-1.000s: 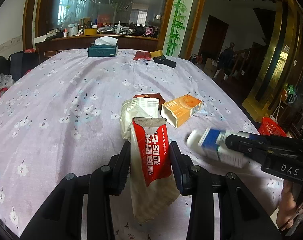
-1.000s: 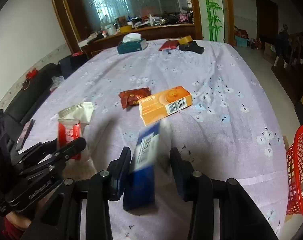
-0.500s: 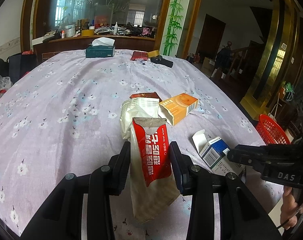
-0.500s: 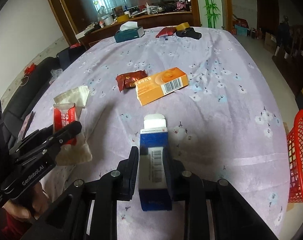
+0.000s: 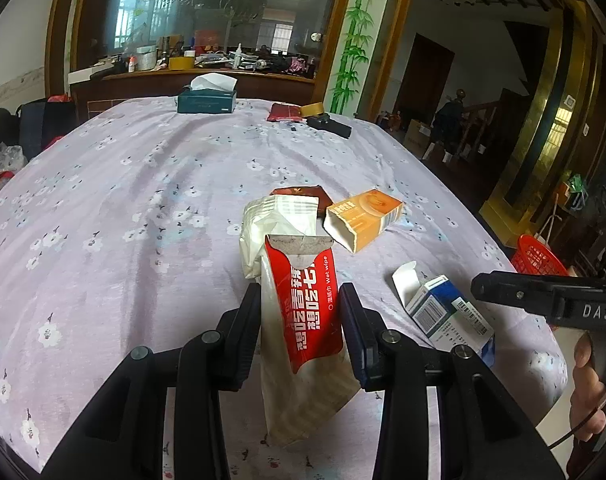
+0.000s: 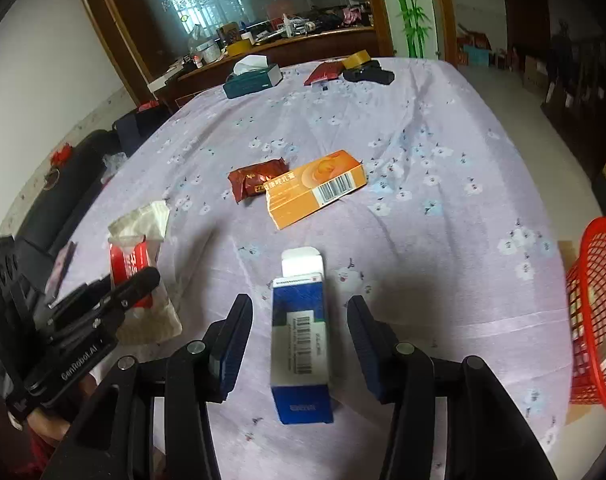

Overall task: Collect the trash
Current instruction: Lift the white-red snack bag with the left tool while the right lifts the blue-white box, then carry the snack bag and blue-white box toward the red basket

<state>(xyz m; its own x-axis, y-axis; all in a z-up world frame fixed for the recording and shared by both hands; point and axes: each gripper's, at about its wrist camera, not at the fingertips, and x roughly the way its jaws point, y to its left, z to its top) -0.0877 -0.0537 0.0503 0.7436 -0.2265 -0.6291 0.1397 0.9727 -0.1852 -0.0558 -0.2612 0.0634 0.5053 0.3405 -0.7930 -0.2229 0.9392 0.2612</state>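
My left gripper [image 5: 299,300] is shut on a red-and-white wet wipe packet [image 5: 309,308], held upright over the lilac flowered tablecloth [image 5: 123,200]. A white crumpled bag [image 5: 279,220] lies just beyond it. My right gripper [image 6: 299,312] is opening: its jaws stand apart from the blue-and-white carton [image 6: 301,336], which lies flat on the cloth between them with its flap open. The same carton [image 5: 443,312] shows in the left wrist view below the right gripper's fingers [image 5: 515,290]. An orange box [image 6: 315,186] and a brown wrapper [image 6: 255,178] lie farther out.
A red mesh basket [image 6: 595,312] stands on the floor off the table's right edge. At the far end lie a teal tissue box [image 6: 253,80], a red pouch [image 6: 323,72], a tape roll [image 6: 355,58] and a black object [image 6: 369,76]. A dark sofa [image 6: 63,184] sits left.
The right gripper brought the blue carton down onto the cloth and has spread its jaws off it. The left gripper stays put with the wet wipe packet.
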